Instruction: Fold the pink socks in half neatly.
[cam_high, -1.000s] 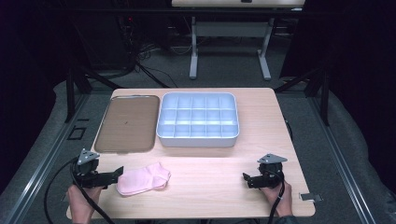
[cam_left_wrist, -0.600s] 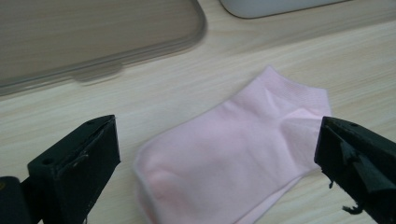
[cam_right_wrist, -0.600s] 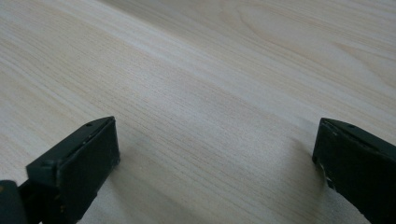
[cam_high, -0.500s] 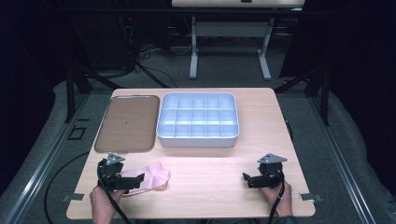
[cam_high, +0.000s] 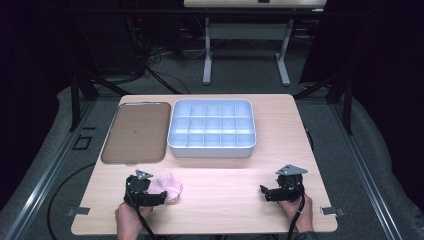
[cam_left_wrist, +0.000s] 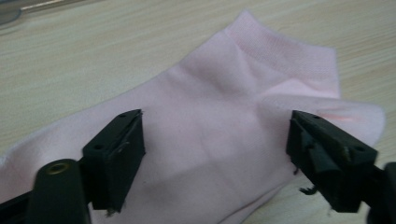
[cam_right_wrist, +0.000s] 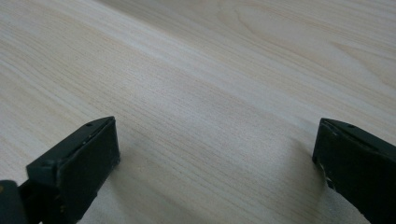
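Note:
A pale pink ankle sock (cam_high: 169, 185) lies flat on the wooden table (cam_high: 225, 180) near its front left. My left gripper (cam_high: 160, 195) reaches over the sock from the left, low on the table. In the left gripper view the sock (cam_left_wrist: 219, 93) spreads under and between the two black jaws of the left gripper (cam_left_wrist: 215, 126). Those jaws have just been closing, and the pads still stand apart from the cloth's bulk. My right gripper (cam_high: 264, 192) rests at the front right, its jaws pointing left. Seen from the right gripper (cam_right_wrist: 217, 140), the jaws are open over bare wood.
A flat brown tray (cam_high: 135, 132) sits at the back left. Beside it stands a white box with several compartments (cam_high: 212, 150). A hand holds each gripper at the table's front edge, and cables trail off that edge.
The left gripper has moved right and down until its jaws cover the sock's left end. The sock looks slightly bunched. The right gripper has stayed put.

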